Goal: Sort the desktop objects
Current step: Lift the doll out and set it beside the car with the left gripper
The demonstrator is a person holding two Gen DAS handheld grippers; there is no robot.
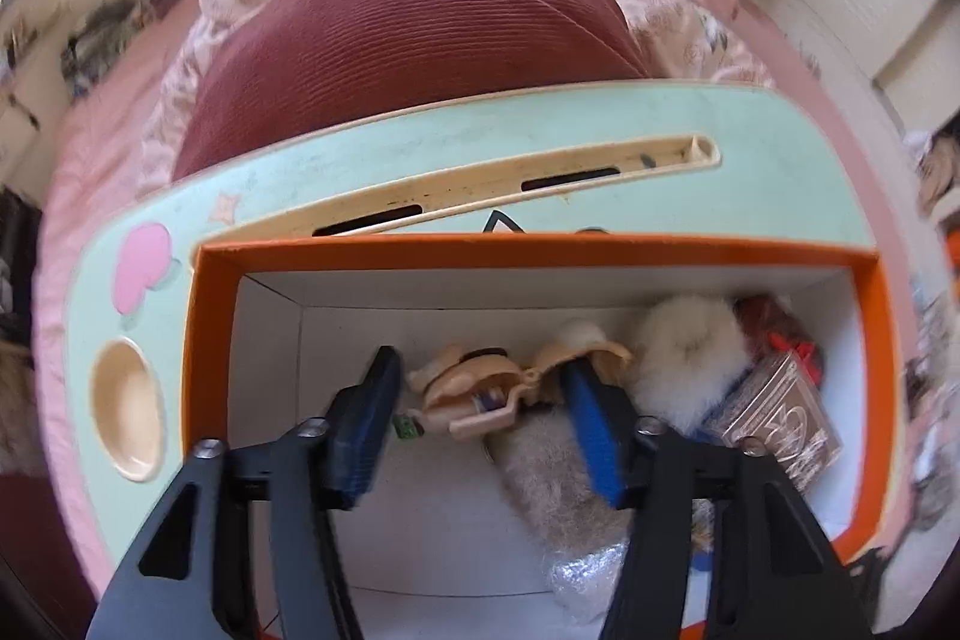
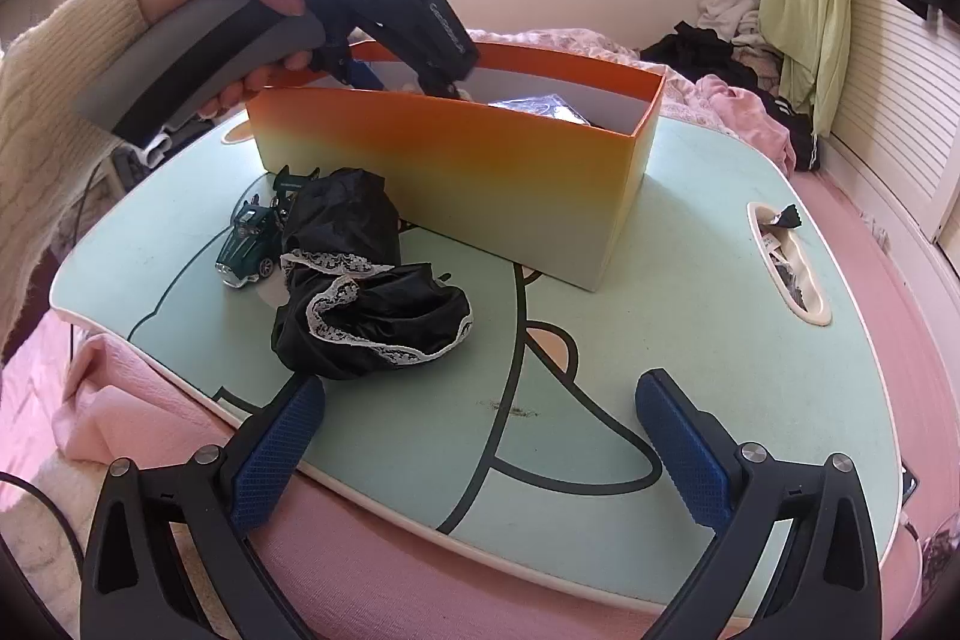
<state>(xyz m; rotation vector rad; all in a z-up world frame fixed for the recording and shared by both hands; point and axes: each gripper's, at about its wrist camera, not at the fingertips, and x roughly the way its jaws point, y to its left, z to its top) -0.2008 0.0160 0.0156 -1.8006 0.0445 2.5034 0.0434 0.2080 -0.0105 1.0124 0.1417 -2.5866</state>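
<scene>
Inside the orange box [image 1: 528,250] my left tongs [image 1: 480,424] hang half-closed, empty, over sorted toys, while right tongs [image 2: 480,436] gape; toy car [image 2: 249,244] and black cloth [image 2: 360,292] remain at ten o'clock on the desk [image 2: 690,310].

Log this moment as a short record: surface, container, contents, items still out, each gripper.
surface: mint lap table on pink bedding
container: orange box, open top
contents: white fluffy ball, beige plastic toy, patterned packet
still out: green toy car, black lace-trimmed cloth, beside the box
left gripper: over the box interior, pads part-open, nothing clamped
right gripper: open, empty, low over the table's near edge
</scene>
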